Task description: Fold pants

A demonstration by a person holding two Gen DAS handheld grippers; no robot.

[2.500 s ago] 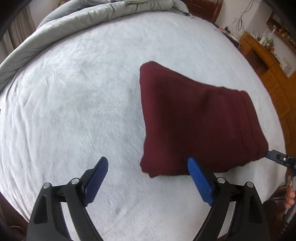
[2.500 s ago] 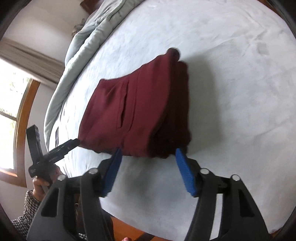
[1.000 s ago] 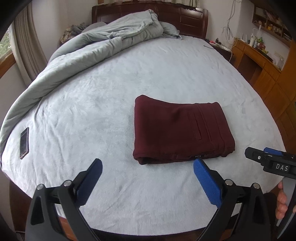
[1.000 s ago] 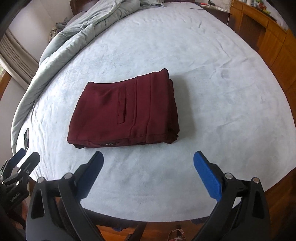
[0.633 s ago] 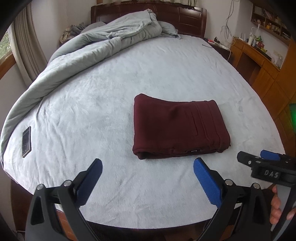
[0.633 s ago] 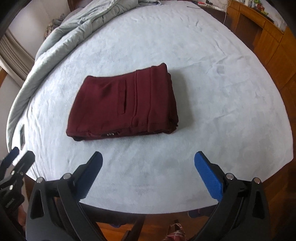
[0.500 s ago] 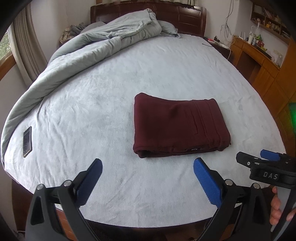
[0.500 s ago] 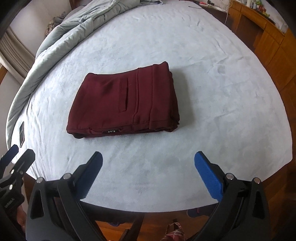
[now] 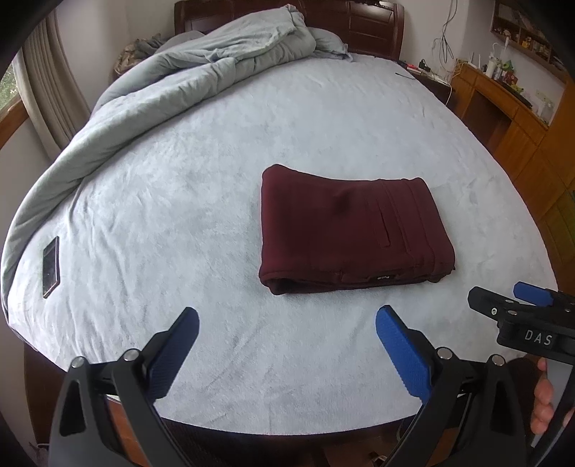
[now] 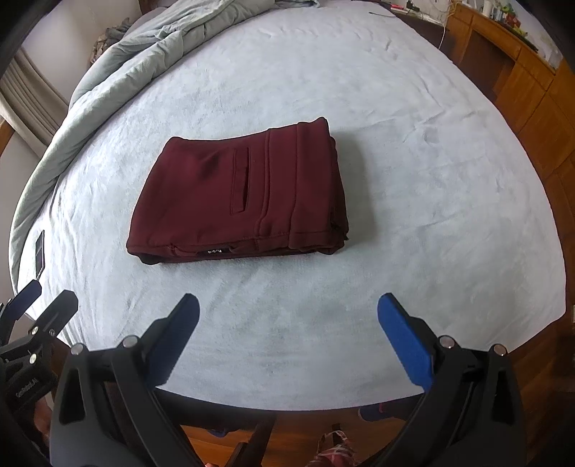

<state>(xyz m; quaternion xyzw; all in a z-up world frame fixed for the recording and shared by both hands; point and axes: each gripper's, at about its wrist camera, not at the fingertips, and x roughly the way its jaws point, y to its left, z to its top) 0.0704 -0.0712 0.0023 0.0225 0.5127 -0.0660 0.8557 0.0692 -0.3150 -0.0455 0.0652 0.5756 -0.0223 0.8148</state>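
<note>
The bed (image 9: pixel 323 118) filled both views, its pale blue-grey cover smooth apart from small creases. A grey duvet (image 9: pixel 201 72) lay bunched along the bed's far-left side, running from the dark wooden headboard (image 9: pixel 359 25) down the left edge. A wooden cabinet unit (image 9: pixel 521 118) stood beyond the bed's right edge.

The maroon pants (image 9: pixel 350 222) lay folded into a compact, thick rectangle a little towards the near edge of the bed, roughly midway between its left and right sides. Their top face showed a slit pocket and parallel seams, and the layered folds faced the near edge with a small label on them. In the right wrist view the pants (image 10: pixel 244 194) sat flat, with nothing touching them.

The left gripper (image 9: pixel 287 325) hung over the near edge of the bed, its blue-padded jaws spread wide and holding nothing, apart from the pants. The right gripper (image 10: pixel 287 316) hung likewise over the near edge, jaws spread wide and empty; it also showed at the lower right of the left wrist view (image 9: pixel 503 300).

A dark phone (image 9: pixel 50 266) lay flat near the bed's left edge, just beside the duvet's end.
</note>
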